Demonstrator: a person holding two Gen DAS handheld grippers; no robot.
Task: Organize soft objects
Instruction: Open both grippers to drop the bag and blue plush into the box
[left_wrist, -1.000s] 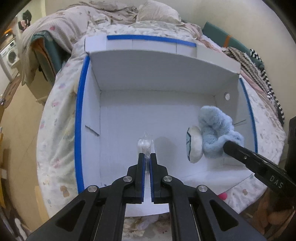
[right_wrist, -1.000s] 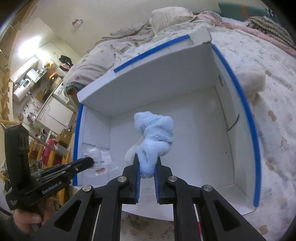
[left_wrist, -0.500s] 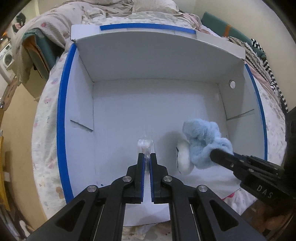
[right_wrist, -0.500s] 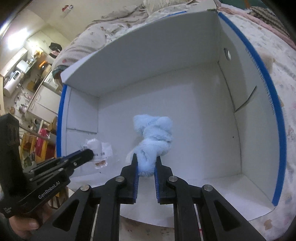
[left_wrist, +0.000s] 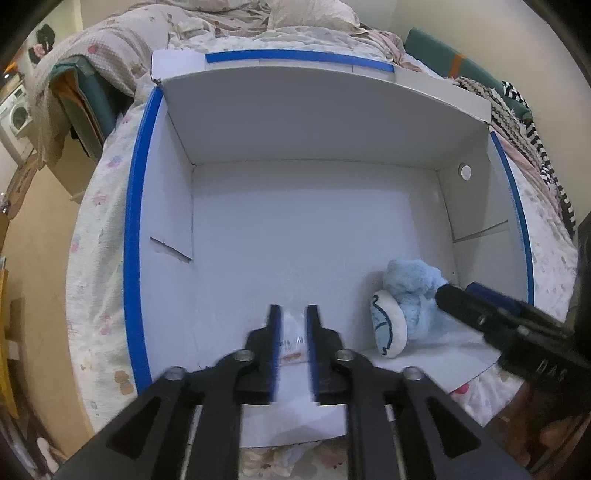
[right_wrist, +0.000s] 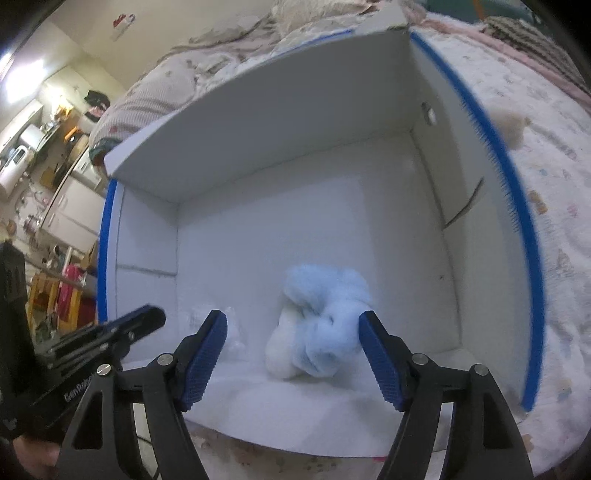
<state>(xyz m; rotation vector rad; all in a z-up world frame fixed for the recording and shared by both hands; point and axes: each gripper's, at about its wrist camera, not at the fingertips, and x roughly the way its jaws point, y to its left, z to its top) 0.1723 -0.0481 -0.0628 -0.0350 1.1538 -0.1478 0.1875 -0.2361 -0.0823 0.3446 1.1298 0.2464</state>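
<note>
A white cardboard box with blue edges (left_wrist: 133, 221) (right_wrist: 517, 206) lies open on a bed. A light blue plush toy with a white face (left_wrist: 406, 299) (right_wrist: 325, 332) rests on the box floor near the right wall. My right gripper (right_wrist: 291, 332) is open, its fingers either side of the toy and apart from it. A clear plastic bag with a barcode label (left_wrist: 293, 341) (right_wrist: 231, 332) lies on the box floor at the front. My left gripper (left_wrist: 293, 314) is open, its fingers straddling the bag.
The box sits on a floral bedspread (left_wrist: 96, 206) with rumpled bedding and pillows (left_wrist: 303, 14) behind. A cream fluffy object (right_wrist: 511, 125) lies on the bed right of the box. Folded striped clothes (left_wrist: 528, 129) lie at the far right.
Both grippers have opened. The plush toy has dropped from the right gripper onto the box floor, and the plastic bag has left the left gripper and lies on the floor.
</note>
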